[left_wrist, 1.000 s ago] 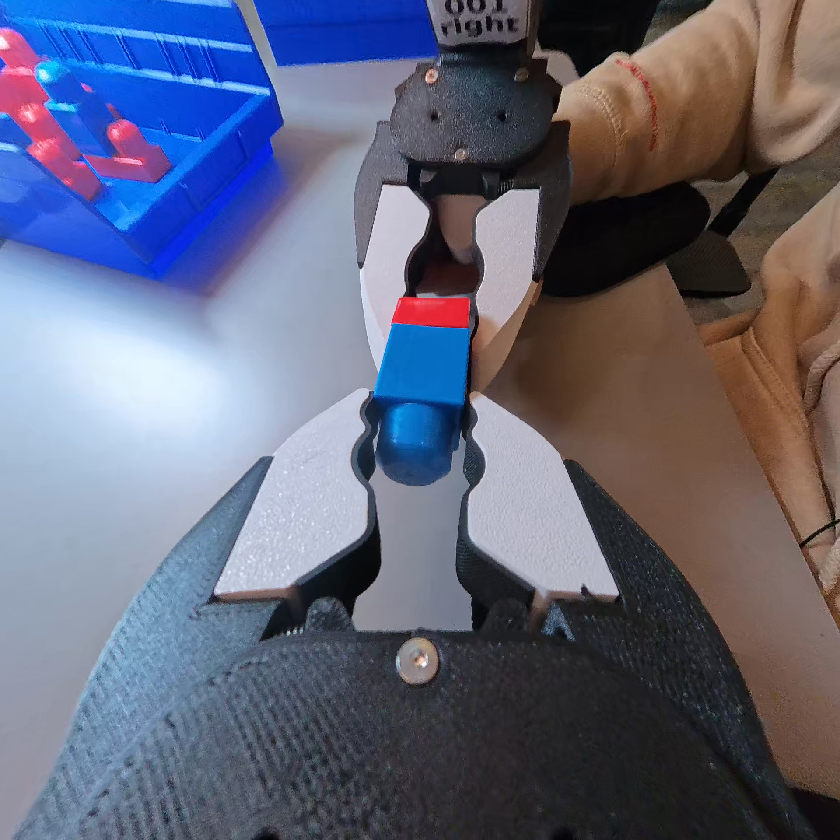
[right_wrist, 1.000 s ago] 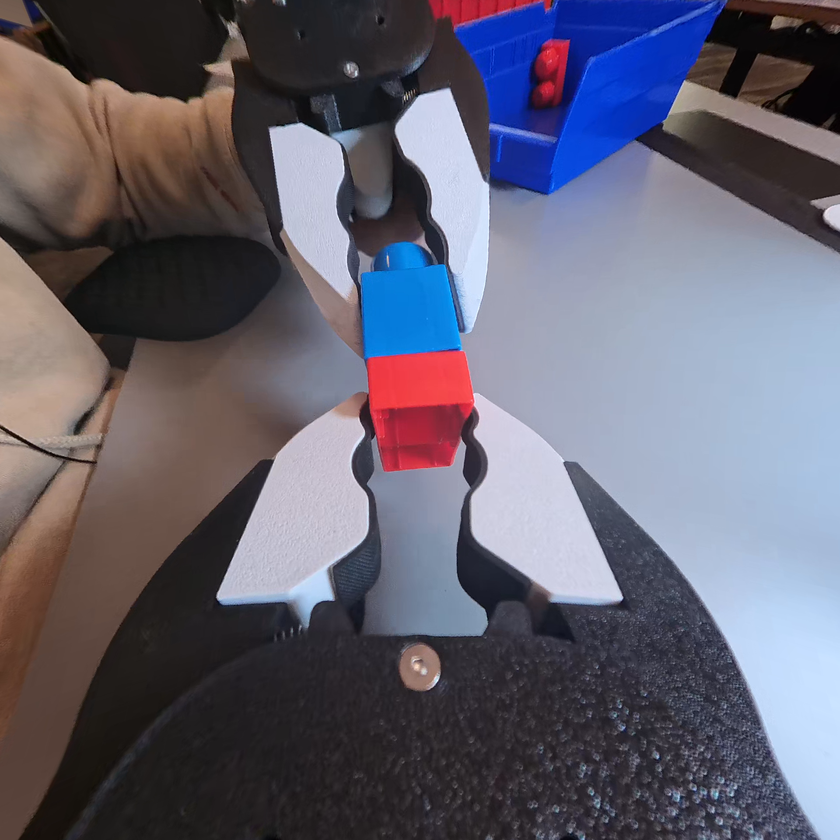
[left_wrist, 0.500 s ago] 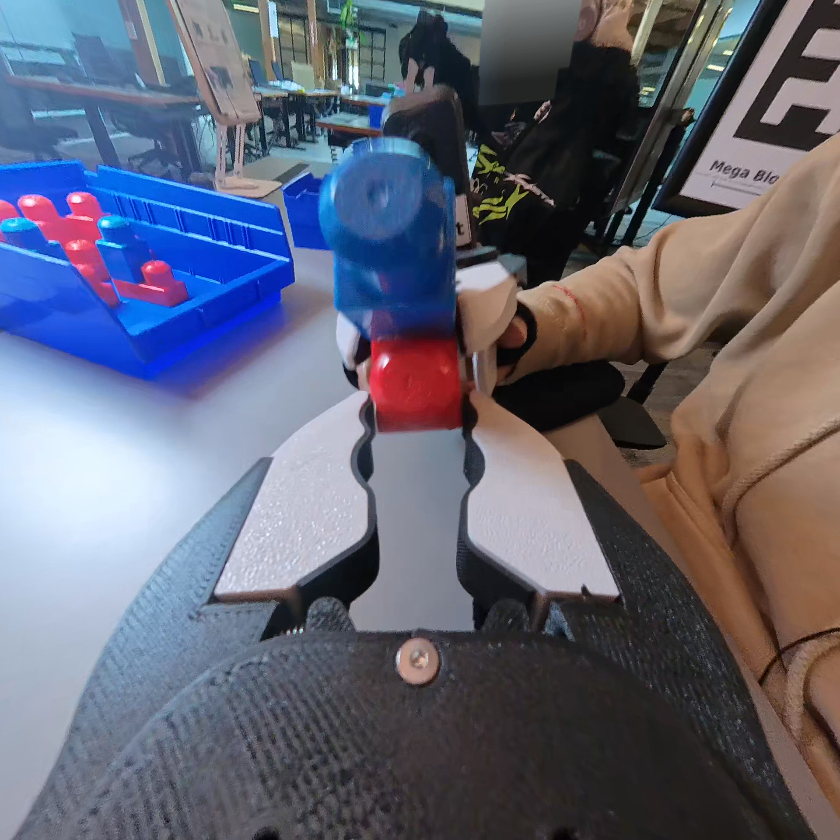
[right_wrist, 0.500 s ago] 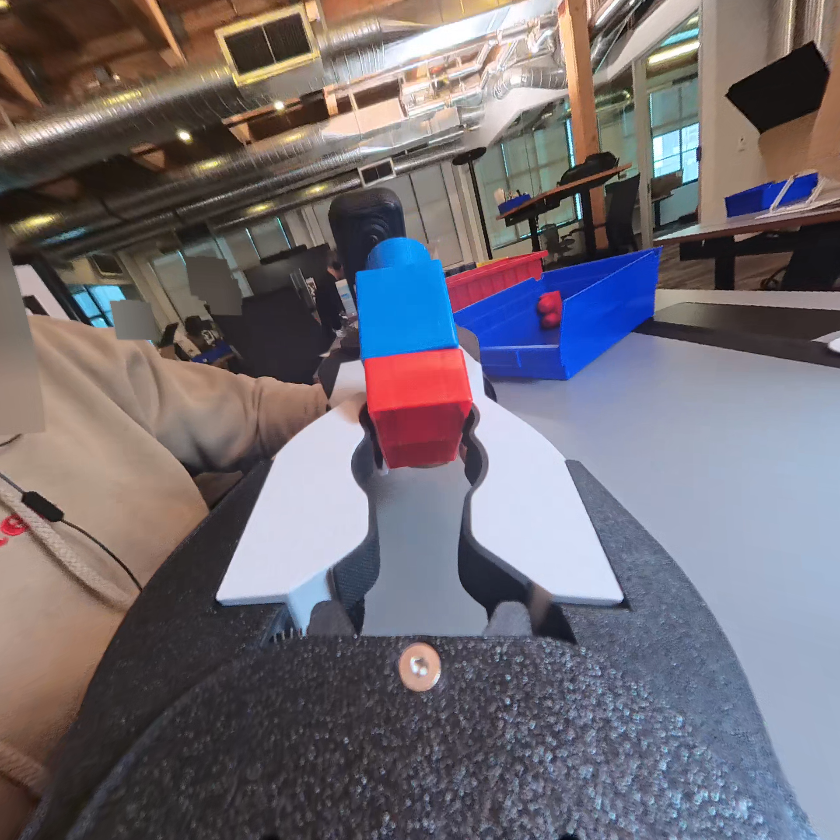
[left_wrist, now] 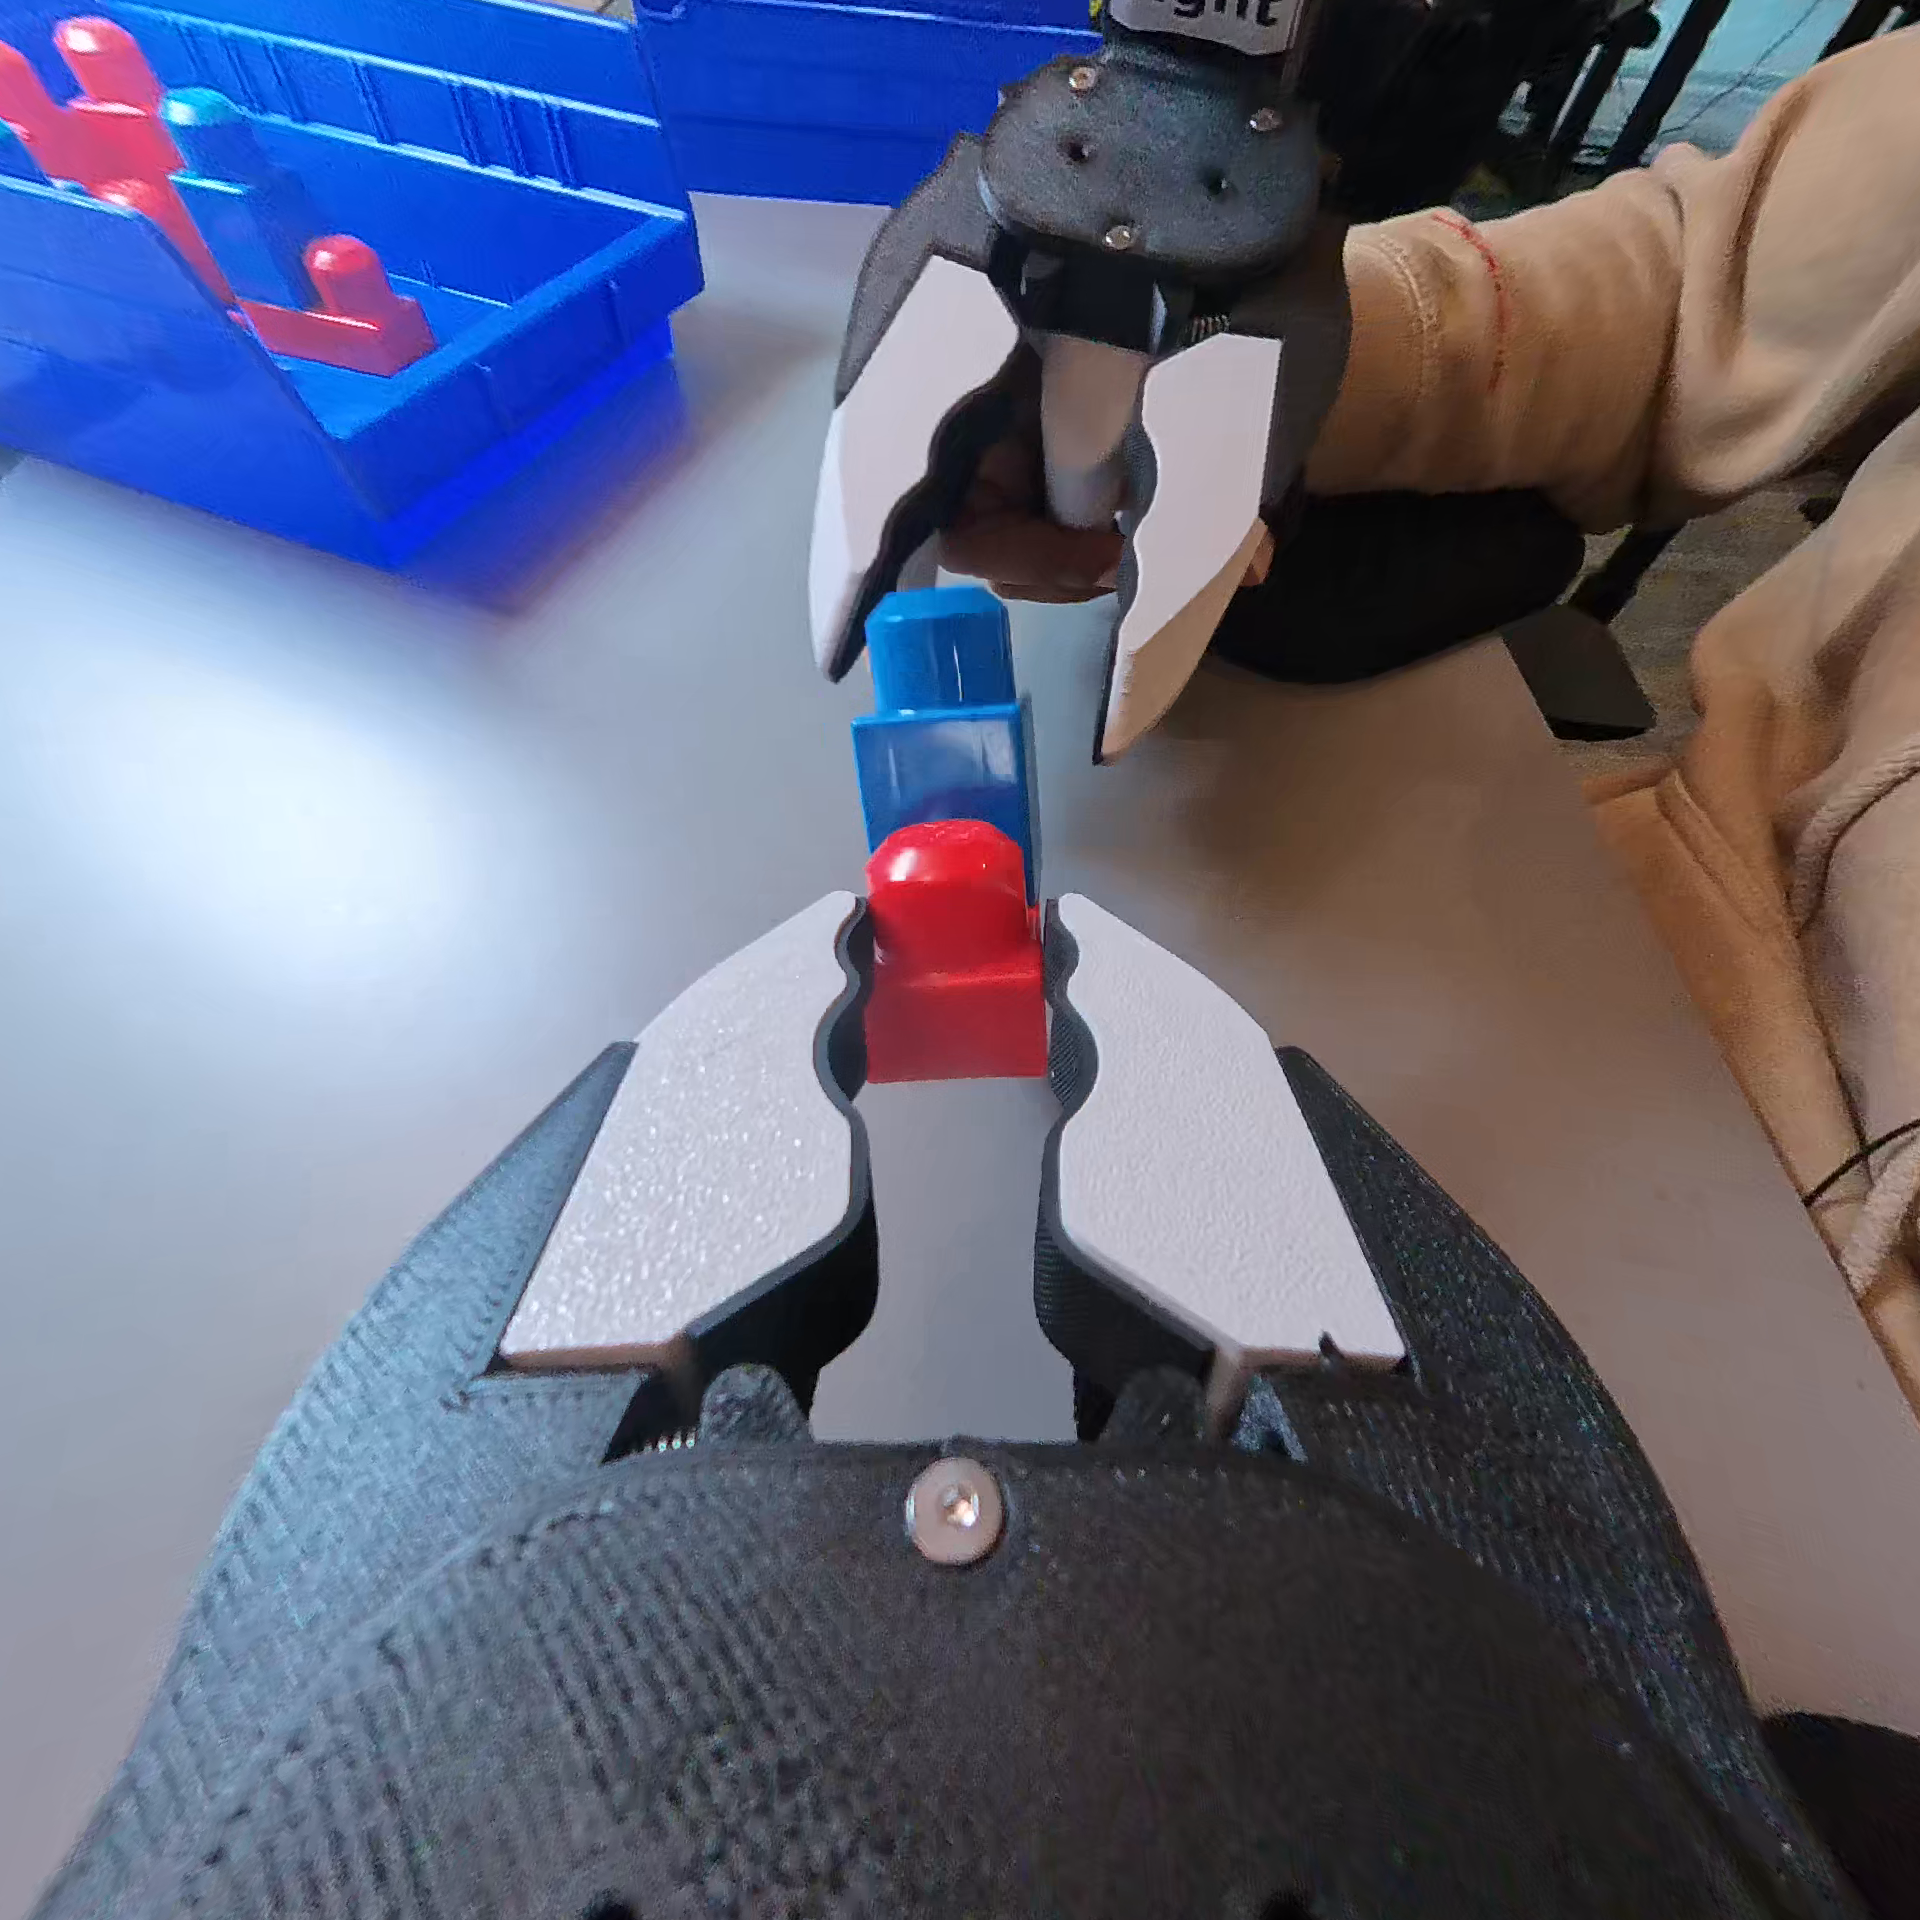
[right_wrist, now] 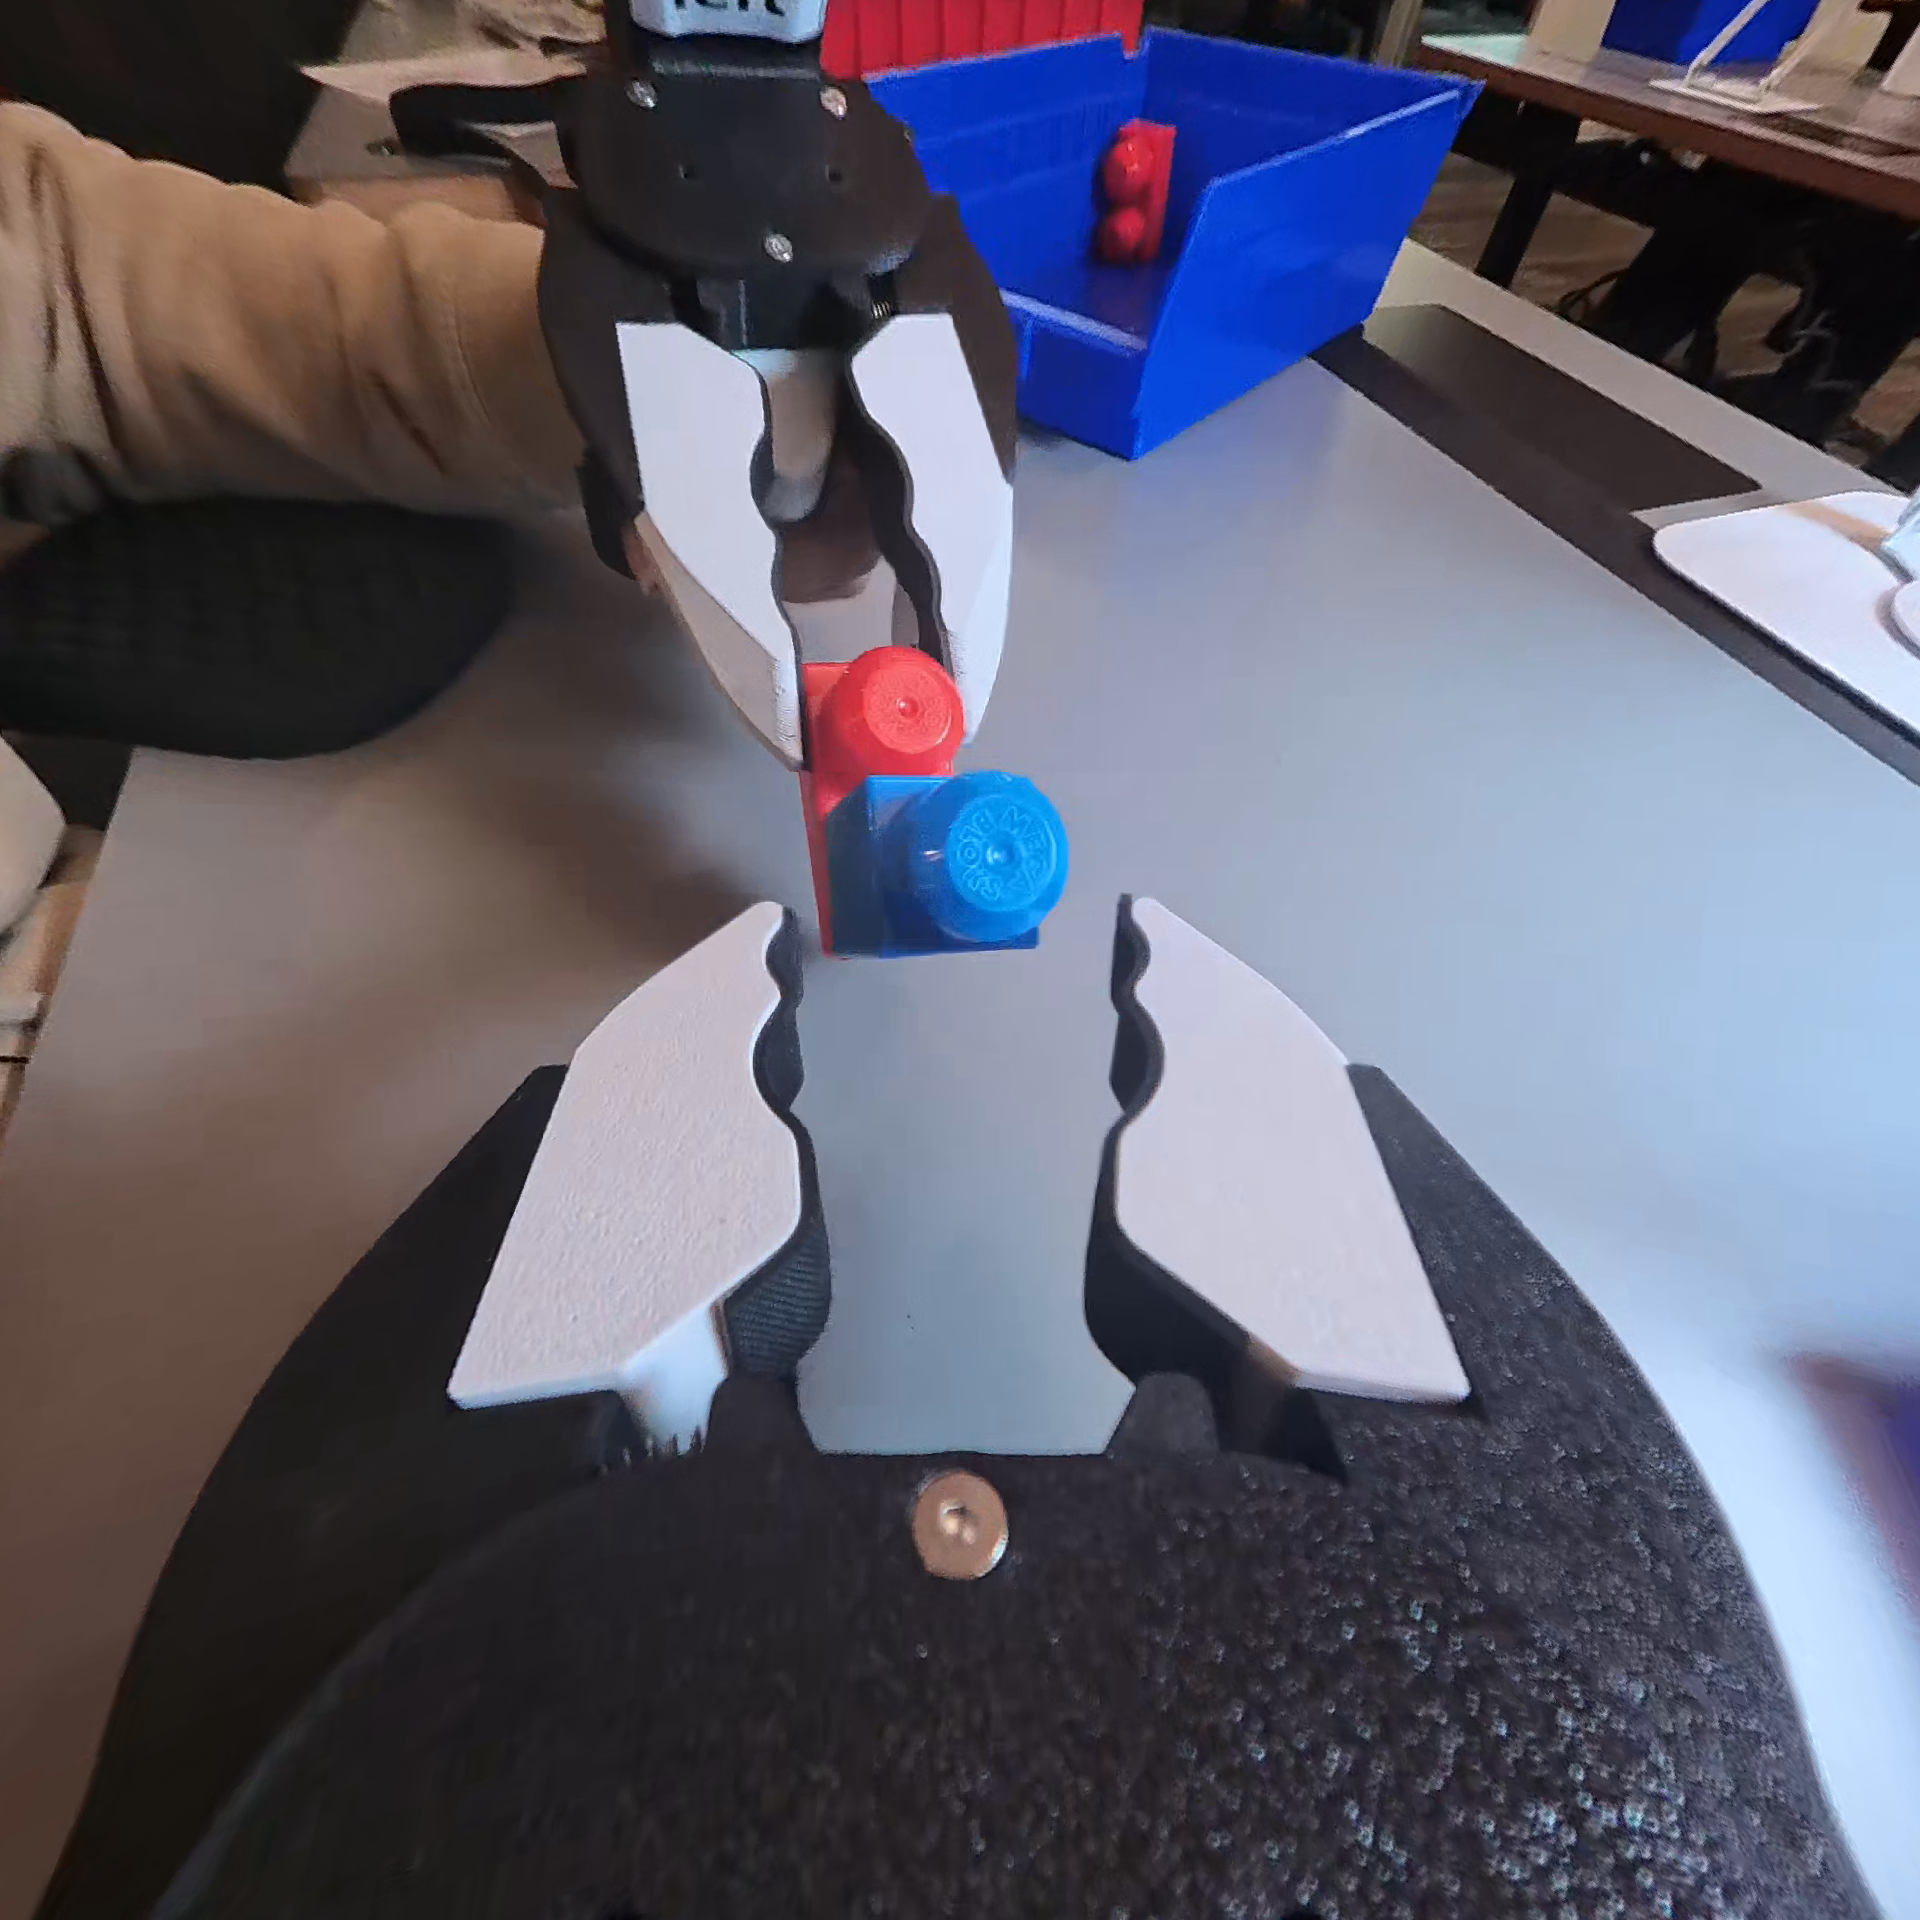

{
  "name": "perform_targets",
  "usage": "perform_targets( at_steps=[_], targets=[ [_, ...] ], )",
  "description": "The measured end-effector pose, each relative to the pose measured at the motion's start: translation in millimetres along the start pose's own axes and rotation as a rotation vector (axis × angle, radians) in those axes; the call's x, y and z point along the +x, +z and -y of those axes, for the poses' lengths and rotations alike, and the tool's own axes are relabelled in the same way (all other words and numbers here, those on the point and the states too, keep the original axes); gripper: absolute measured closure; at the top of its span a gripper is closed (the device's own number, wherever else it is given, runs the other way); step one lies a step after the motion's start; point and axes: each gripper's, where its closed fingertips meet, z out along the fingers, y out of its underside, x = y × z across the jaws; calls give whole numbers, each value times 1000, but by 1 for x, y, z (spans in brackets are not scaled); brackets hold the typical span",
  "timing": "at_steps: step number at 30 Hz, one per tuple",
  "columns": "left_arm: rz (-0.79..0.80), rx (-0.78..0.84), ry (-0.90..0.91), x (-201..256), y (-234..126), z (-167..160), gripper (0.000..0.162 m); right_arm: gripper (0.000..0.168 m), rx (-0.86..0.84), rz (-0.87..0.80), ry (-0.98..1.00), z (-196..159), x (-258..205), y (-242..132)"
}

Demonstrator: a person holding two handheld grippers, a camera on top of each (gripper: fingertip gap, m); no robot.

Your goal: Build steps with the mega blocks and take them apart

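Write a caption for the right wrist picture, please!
Open right gripper faces the left gripper, which pinches a red block joined to a blue block above the grey table.

Bright, even indoor light; soft glare whitens the table (left_wrist: 260, 852) near its left edge. Wide-angle distortion bends edges; distant background blurs.

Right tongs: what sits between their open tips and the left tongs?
The blue block, then the red block pinched in the left tongs. The right tongs stand open. Right wrist view shows it.
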Motion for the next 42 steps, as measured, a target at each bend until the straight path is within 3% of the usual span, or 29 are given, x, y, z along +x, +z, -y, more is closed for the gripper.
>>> perform_targets(
  at_steps=[2,5,10,12,14,18,22,25,30,35,38,42],
  targets=[
    [-10,-19,26,4,3,-3,131,109,-14,-1,-3,-3,0,2],
    [-30,-22,44,11,7,-2,131,131,-35,74,3,-6,-11,3],
    [5,53,90,12,4,12,132,133,0,92,9,8,-14,-7],
    [116,142,87,-5,-7,29,111,134,47,46,14,21,-1,-18],
    [188,200,37,-21,-23,38,103,134,105,-95,27,35,30,-38],
    [265,327,-55,-35,-51,43,112,134,154,-601,99,56,136,-110],
    [352,316,-96,-45,-61,20,113,134,-6,-1107,159,46,235,-194],
    [387,321,-146,-52,-67,5,114,134,-203,-1271,260,24,291,-223],
    [437,316,-166,-64,-77,-3,113,133,-602,-1299,453,-31,340,-223],
    [451,302,-200,-68,-84,-8,110,132,-903,-1218,605,-86,343,-211],
    [460,297,-227,-69,-90,-10,109,126,-909,-1185,652,-103,342,-203],
    [510,280,-223,-75,-100,-16,105,115,-803,-1240,526,-83,347,-205]
  ],
)
